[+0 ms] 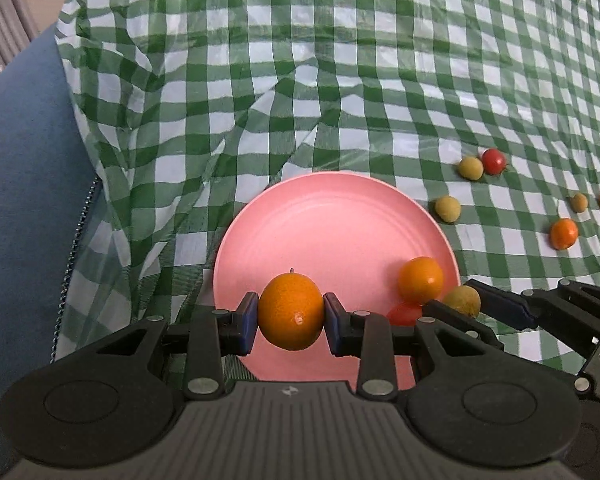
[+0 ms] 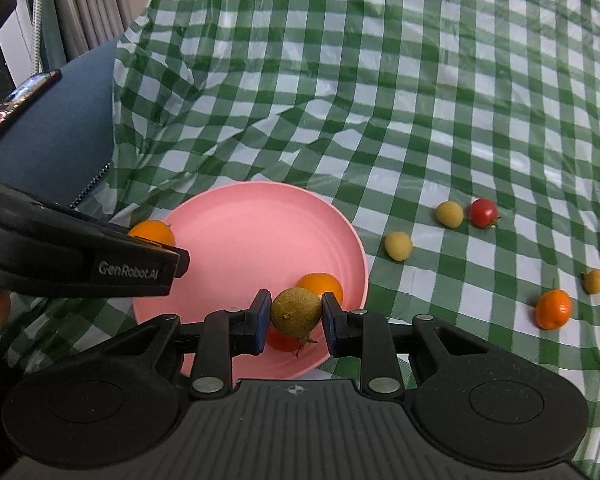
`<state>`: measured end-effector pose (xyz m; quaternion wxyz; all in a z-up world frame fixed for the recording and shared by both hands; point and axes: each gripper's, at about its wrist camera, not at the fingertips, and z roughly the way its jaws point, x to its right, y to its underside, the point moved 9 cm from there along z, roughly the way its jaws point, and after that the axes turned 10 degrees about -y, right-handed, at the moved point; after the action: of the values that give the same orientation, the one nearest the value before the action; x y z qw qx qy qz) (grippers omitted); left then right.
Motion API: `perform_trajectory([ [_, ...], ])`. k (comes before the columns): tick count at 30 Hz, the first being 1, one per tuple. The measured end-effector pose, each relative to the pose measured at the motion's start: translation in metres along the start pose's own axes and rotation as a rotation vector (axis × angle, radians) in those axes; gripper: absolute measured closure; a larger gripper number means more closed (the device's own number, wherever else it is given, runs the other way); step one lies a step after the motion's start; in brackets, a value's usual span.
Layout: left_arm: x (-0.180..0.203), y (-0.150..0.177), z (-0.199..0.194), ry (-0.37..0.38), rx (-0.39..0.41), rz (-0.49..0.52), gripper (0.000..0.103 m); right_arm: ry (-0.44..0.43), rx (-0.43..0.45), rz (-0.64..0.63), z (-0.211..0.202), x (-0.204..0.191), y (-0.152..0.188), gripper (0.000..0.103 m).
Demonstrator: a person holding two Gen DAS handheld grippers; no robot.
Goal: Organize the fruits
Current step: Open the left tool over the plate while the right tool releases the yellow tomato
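My left gripper (image 1: 291, 312) is shut on an orange kumquat (image 1: 291, 310) and holds it over the near rim of the pink plate (image 1: 332, 220). My right gripper (image 2: 296, 314) is shut on a yellow-green longan (image 2: 296, 311) over the plate's right side (image 2: 240, 232). On the plate lie another orange kumquat (image 1: 420, 280) and a red cherry tomato (image 1: 404, 314), also partly seen under the longan in the right wrist view (image 2: 282, 342). The right gripper with its longan shows in the left wrist view (image 1: 464, 300).
Loose on the green checked cloth (image 1: 340, 80) right of the plate: two yellow-green longans (image 2: 398, 246) (image 2: 449, 213), a red tomato (image 2: 483, 212), an orange kumquat (image 2: 553, 309), a small longan (image 2: 594, 281). Blue cushion (image 1: 20, 200) at left; phone (image 2: 16, 100) on it.
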<state>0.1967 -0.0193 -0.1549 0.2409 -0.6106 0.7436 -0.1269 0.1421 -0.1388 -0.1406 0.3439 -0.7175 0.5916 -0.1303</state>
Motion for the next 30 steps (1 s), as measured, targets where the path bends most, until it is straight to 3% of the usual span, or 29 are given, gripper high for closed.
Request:
perform_trajectory([
  [5, 0.003, -0.003, 0.013, 0.006, -0.004, 0.029, 0.064, 0.001, -0.013, -0.006, 0.010, 0.002, -0.002, 0.074],
  [6, 0.003, -0.004, 0.014, 0.007, 0.002, 0.031, 0.058, -0.001, -0.017, -0.006, 0.012, 0.003, -0.003, 0.074],
  [8, 0.002, -0.008, 0.013, 0.004, 0.028, 0.035, 0.034, -0.003, -0.017, 0.002, 0.013, 0.005, -0.004, 0.074],
  [9, 0.001, -0.010, 0.010, -0.003, 0.051, 0.031, 0.013, -0.003, -0.012, 0.004, 0.013, 0.005, -0.006, 0.067],
  [10, -0.001, -0.013, 0.006, -0.016, 0.080, 0.026, 0.002, 0.000, -0.007, 0.008, 0.012, 0.005, -0.007, 0.060],
  [12, -0.004, -0.018, -0.005, -0.038, 0.143, 0.027, 0.000, 0.000, 0.011, 0.013, 0.008, 0.004, -0.009, 0.040],
  [15, -0.003, -0.023, -0.020, -0.049, 0.199, 0.067, 0.000, 0.014, 0.021, 0.015, -0.003, 0.003, -0.007, 0.025],
  [24, -0.005, -0.047, -0.099, -0.098, 0.523, 0.165, 0.000, 0.033, 0.023, 0.048, -0.045, -0.009, 0.012, 0.018],
  [30, -0.056, -0.078, -0.137, -0.365, 0.750, 0.191, 0.000, 0.042, 0.038, 0.003, -0.066, -0.026, 0.009, 0.017],
])
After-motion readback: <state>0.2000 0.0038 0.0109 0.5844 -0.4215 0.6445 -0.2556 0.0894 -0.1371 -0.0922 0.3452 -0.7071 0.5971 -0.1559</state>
